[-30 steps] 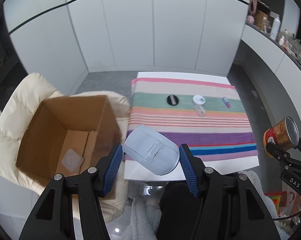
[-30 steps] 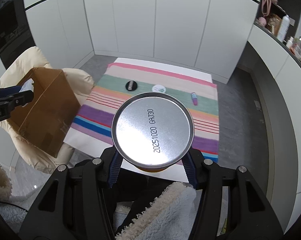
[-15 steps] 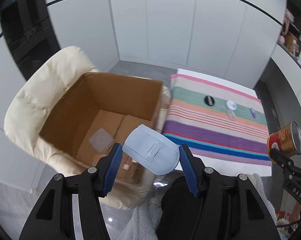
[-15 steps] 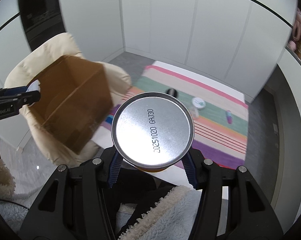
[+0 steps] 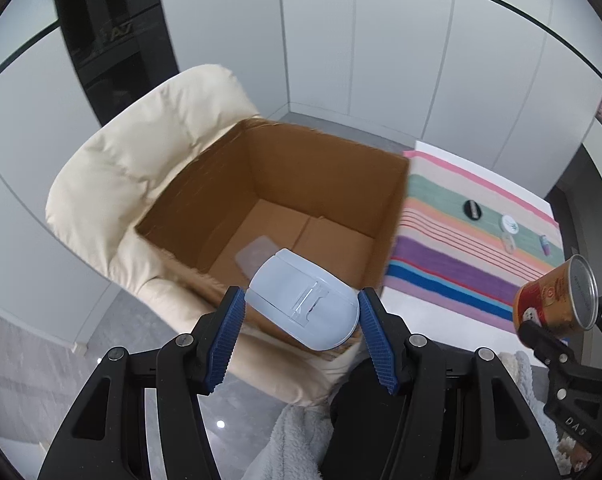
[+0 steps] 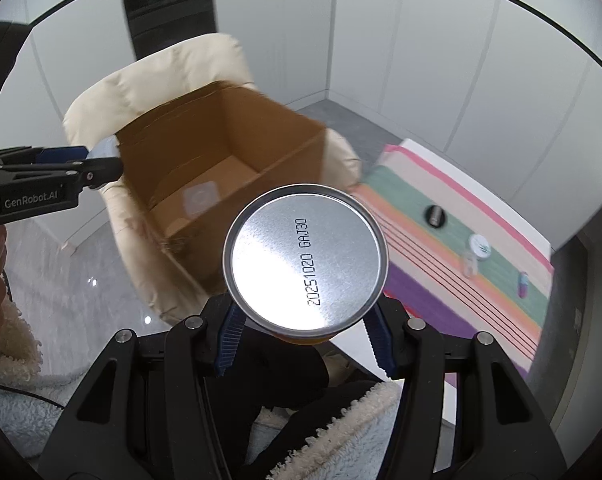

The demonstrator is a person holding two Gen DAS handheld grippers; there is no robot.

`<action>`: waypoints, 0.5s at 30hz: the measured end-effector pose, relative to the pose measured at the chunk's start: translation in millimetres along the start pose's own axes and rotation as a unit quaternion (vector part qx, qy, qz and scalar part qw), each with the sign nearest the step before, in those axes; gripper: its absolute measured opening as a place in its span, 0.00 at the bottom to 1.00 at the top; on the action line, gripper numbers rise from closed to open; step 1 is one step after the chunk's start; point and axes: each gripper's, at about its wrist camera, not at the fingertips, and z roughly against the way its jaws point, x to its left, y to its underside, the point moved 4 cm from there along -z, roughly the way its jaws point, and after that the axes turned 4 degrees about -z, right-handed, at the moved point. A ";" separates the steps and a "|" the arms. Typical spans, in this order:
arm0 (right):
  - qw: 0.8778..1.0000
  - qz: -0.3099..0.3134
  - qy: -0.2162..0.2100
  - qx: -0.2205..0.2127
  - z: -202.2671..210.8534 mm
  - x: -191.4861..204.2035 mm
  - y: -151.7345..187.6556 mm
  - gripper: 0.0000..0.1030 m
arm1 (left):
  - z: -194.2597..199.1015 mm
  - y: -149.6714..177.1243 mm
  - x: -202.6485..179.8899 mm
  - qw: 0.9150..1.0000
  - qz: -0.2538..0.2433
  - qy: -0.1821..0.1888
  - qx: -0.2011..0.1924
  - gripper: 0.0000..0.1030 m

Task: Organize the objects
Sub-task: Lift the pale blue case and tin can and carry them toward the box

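My left gripper [image 5: 301,320] is shut on a pale blue plastic case [image 5: 303,300] and holds it above the near rim of an open cardboard box [image 5: 333,172]. A clear square lid [image 5: 257,254] lies on the box floor. My right gripper [image 6: 303,330] is shut on a can [image 6: 305,268] whose silver bottom with a printed date faces the camera. The can also shows in the left wrist view [image 5: 557,304], right of the box. The box shows in the right wrist view [image 6: 229,140] with the left gripper [image 6: 97,164] at its left rim.
The box sits on a cream padded chair [image 5: 149,148]. A table with a striped cloth [image 5: 461,256] stands to the right, holding a black disc [image 5: 472,209], a white round lid [image 5: 510,224], a small clear piece [image 5: 508,243] and a small purple item [image 5: 545,245]. White cabinet walls stand behind.
Both grippers have swung left from the table toward the box with their loads. The box now fills the middle of the left wrist view, and the blue case hangs over its near rim.
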 end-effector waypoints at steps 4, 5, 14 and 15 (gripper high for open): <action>1.000 0.023 -0.018 0.005 -14.5 22.0 -9.4 0.55 | -9.2 1.8 17.0 1.000 0.016 -0.010 0.009 0.58; 0.999 0.029 -0.022 0.007 -20.3 28.5 -13.2 0.55 | -12.4 2.3 21.4 1.000 0.020 -0.014 0.012 0.58; 0.997 0.058 -0.056 0.018 -67.3 67.7 -49.8 0.55 | -53.0 -12.6 52.5 0.997 0.055 -0.026 0.045 0.58; 0.996 0.062 -0.059 0.019 -75.9 73.5 -56.9 0.55 | -58.7 -17.7 55.3 0.997 0.057 -0.026 0.048 0.58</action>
